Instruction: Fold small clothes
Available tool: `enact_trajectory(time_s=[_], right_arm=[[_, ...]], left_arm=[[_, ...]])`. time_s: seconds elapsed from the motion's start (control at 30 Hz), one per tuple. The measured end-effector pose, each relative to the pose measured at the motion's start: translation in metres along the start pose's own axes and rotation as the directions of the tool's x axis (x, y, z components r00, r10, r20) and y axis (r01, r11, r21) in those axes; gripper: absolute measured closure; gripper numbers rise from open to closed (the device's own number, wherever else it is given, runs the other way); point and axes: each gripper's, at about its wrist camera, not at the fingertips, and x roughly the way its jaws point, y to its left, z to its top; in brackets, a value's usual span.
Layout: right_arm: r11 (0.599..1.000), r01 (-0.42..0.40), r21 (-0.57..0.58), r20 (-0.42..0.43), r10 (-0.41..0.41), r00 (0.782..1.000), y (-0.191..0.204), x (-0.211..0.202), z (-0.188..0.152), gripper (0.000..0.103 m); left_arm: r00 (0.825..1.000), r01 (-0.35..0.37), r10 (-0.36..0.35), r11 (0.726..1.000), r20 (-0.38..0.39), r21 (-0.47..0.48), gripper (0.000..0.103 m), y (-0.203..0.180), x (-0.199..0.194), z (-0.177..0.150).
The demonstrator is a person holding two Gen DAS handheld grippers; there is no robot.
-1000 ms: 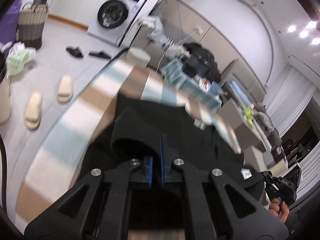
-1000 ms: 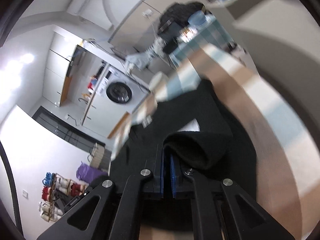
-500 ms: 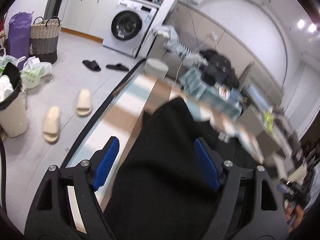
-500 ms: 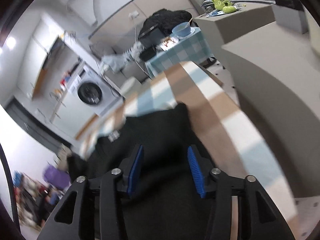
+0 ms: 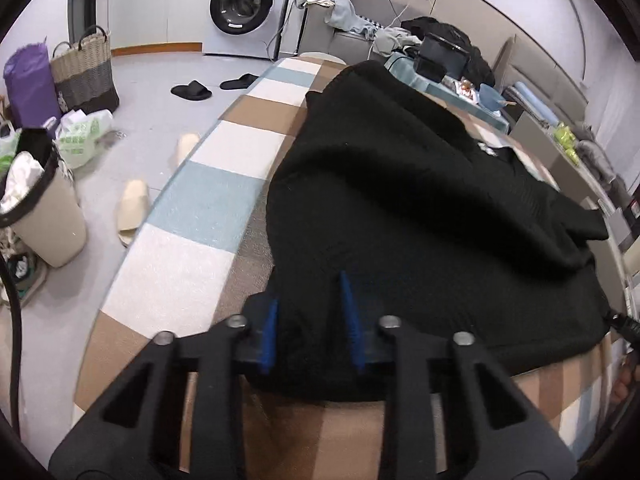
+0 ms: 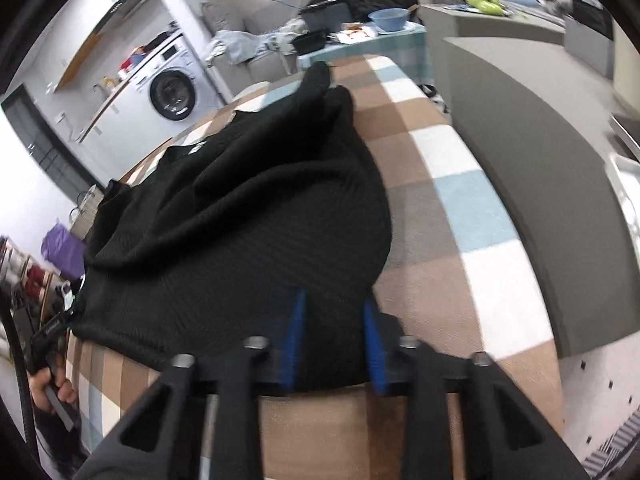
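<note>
Black sweater [image 5: 420, 208] is lying rumpled on the checkered table cover [image 5: 208, 204]. Left gripper [image 5: 310, 320] sits low at its near hem, jaws parted with fabric between the blue pads, not pinching. Right gripper [image 6: 332, 338] does the same at the other corner, angled down and gaping too.

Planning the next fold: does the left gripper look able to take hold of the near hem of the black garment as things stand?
Probably yes. The left gripper is open, its blue pads on either side of the black garment's near edge on the checkered cloth, with nothing between.
</note>
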Motion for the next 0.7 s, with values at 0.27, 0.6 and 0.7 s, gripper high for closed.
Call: enact_trajectory(time_s=[0.27,0.6,0.7], right_arm=[[0.998,-0.01,-0.063,-0.023,0.009,1.0,-0.001,-0.023,-0.017,0.09],[0.998,0.043,-0.044,0.086,-0.039,0.996,0.007,-0.06,-0.02,0.063],[0.995,0.009,-0.097,0.107,0.001,0.994,0.033,-0.064,-0.013,0.054]], left_arm=[[1.0,0.016,-0.015,0.999,-0.001,0.04,0.087,0.006,-0.038,-0.028],[0.996,0.0,0.003,0.999,0.085,-0.036,0.055,0.014,-0.105,-0.045],[0.992,0.064,-0.065,0.998,0.104,0.013,0.044,-0.01,-0.113,-0.043]])
